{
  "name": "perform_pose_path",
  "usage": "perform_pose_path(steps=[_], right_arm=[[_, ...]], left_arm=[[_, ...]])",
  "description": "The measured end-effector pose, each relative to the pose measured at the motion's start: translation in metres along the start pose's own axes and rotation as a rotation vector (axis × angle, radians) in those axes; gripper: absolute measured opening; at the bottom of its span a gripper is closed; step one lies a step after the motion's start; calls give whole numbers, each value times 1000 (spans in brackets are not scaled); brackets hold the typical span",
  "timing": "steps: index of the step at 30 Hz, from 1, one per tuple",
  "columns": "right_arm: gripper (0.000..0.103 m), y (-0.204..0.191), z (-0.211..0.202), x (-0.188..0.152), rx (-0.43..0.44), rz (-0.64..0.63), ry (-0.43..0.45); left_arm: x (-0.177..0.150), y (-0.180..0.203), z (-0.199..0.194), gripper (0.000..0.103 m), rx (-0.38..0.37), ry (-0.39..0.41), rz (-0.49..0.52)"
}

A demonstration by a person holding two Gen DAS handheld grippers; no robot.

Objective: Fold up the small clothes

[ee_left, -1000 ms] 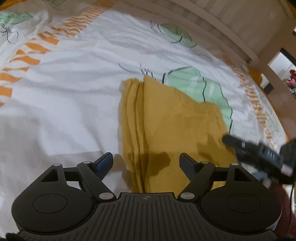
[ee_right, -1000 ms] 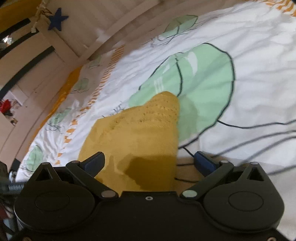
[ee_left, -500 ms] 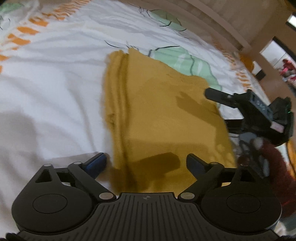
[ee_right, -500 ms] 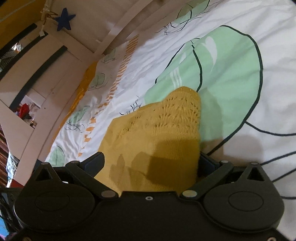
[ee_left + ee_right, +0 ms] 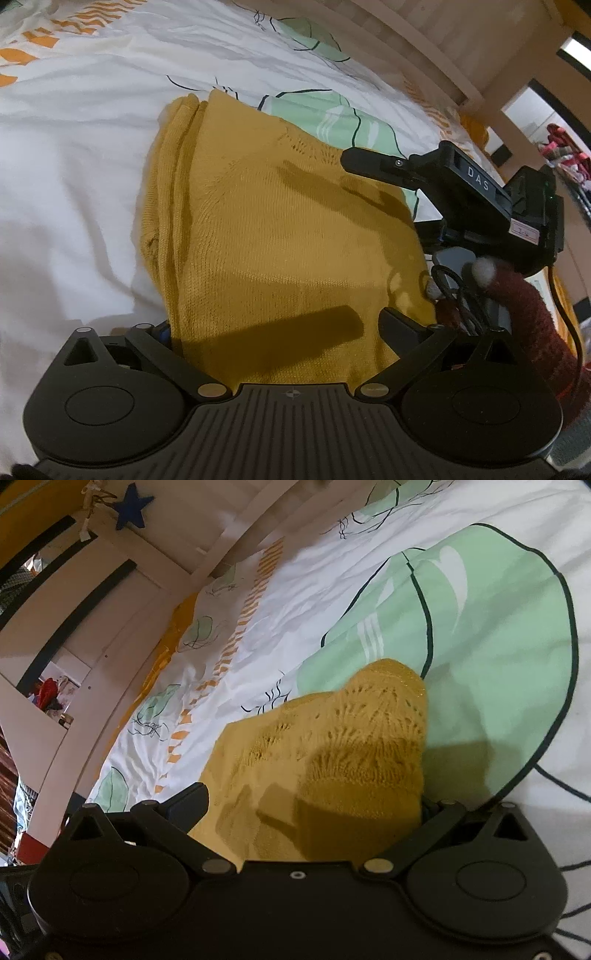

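Both grippers have pushed forward over the last second: the mustard knit garment, earlier lying ahead of the fingers, now fills the gap between them in each wrist view.

Left gripper: fingers spread wide, near hem of the garment between them. Left finger mostly hidden behind the stacked fold edges; right finger lies on or just above the cloth near its right margin. Not clamped on anything that I can see.

Right gripper: fingers also parted. Left finger rests at the knit surface; right one buried behind the garment's right edge, only its linkage showing. Whether the cloth is pinched there, cannot tell; the spread reads as open.

Garment: folded, several layers showing along its left side in the left view, lying flat on the bedsheet, partly over a green leaf print. Lacy openwork corner points away from the right gripper.

Key relation: long axis runs away from the left fingers toward the far end. Left gripper sits at the near short end; the right gripper, seen from the left view, is on the right long edge, reaching across. Judgement: both are placed to take an edge for the next fold, and the left is squarely in line with the axis.
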State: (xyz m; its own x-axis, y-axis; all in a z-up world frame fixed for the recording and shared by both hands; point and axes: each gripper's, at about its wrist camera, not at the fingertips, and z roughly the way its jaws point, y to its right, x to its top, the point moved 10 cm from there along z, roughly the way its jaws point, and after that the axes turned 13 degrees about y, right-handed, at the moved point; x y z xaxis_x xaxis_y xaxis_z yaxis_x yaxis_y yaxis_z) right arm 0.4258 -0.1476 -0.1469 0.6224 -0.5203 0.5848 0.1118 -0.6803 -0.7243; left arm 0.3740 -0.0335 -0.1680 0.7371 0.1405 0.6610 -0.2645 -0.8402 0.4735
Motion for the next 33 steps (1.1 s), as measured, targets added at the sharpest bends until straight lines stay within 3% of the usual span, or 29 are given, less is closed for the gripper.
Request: perform_pose_path(steps=[5,7,8,9,10,13,20,24,28,30,33], right_arm=[[103,-1,-16,-7,87,-22,30],[100,-1,-20,-6,102,-6,43],[93,-1,-20,-5,90,1,40],[64,1,-19,-5,72,11,25],[43,5,-17,-8,27,29,-2],[42,1,-25,-8,0,59,-13],[40,-34,-86,-20,-65,6,-46],[40,-39,-136,-50,-132,9,-97],[40,-36,-191,-85,-133,77,-116],[40,-33,-214,-100,-128,115,-115],[43,-25,-235,-109,-163,103,-71]], left_arm=[[0,-5,-7,88,-3,12,-47],[-1,-7,-9,78,-28,13,-81],[-2,-7,-9,72,-47,8,-88],[-3,-6,-9,55,-69,0,-91],[-4,-5,-8,41,-80,-8,-99],[-11,-3,-8,28,-131,-40,-184],[-48,41,-48,26,-251,-109,-251],[-87,75,-87,26,-303,-152,-237],[-130,101,-124,26,-335,-207,-203],[-150,108,-136,26,-339,-231,-186],[-169,107,-145,26,-266,-234,-101]])
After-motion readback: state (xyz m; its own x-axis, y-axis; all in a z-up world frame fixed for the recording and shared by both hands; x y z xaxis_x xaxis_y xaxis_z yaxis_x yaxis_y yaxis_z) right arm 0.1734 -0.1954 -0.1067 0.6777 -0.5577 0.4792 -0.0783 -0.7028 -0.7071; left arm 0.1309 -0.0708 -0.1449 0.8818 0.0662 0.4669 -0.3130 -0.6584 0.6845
